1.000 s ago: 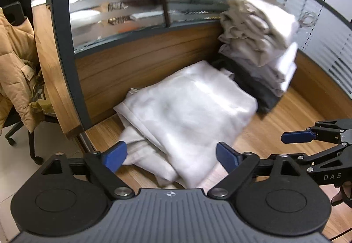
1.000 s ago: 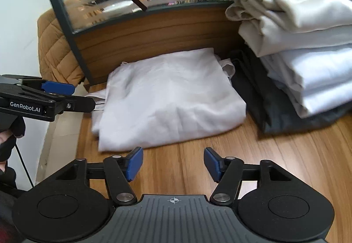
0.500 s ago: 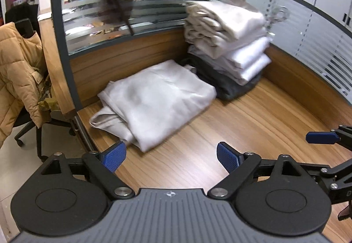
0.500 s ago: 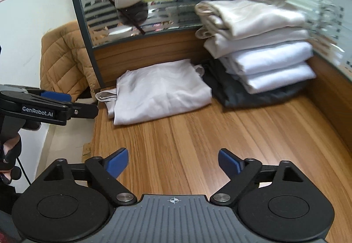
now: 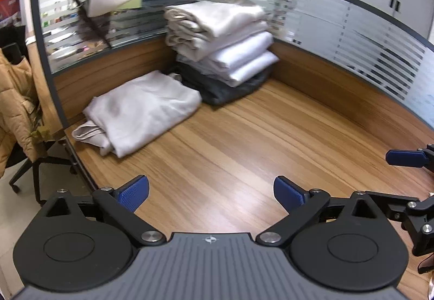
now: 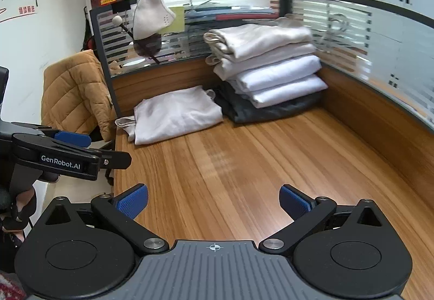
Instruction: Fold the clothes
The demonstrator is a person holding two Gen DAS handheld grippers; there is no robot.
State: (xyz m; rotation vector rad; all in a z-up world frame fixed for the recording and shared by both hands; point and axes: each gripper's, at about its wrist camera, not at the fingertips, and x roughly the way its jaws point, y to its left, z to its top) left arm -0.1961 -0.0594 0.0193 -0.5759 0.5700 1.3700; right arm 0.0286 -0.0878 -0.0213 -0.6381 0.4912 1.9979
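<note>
**Folded clothes lie at the back of the desk, both grippers empty**

Clothes first, from the left wrist view: a folded pale grey garment (image 5: 143, 107) lies flat on the wooden desk (image 5: 244, 153), close against the desk's rear partition (image 5: 114, 66) and near the desk's left edge. A loose strap or cuff of it sticks out at the left end. Just to its right, in the corner, stands a stack of folded clothes (image 5: 219, 39): cream pieces on top, white ones under them, a dark grey piece at the bottom. The pale garment touches or nearly touches that dark bottom piece. The left gripper (image 5: 211, 191) hangs over bare wood, well apart from the clothes; its jaws are opening, the blue pads far apart with nothing between them. At the right edge, one blue pad of the right gripper (image 5: 404, 158) shows, also over bare desk. A tan padded jacket (image 5: 13, 99) hangs over a chair at the left.

From the right wrist view, the same pale garment (image 6: 176, 112) sits at the far left of the desk (image 6: 257, 164), the stack (image 6: 268, 66) beside it in the corner under the frosted glass screen (image 6: 352, 28). The right gripper (image 6: 213, 201) has its jaws opening, wide apart, and empty, above bare wood well short of the clothes. The left gripper (image 6: 73, 137) appears side-on at the left, held in a gloved hand (image 6: 19, 207), off the desk's left edge. A light cloth bag (image 6: 150, 16) hangs from the top of the partition, and the tan jacket (image 6: 73, 91) is behind it.
</note>
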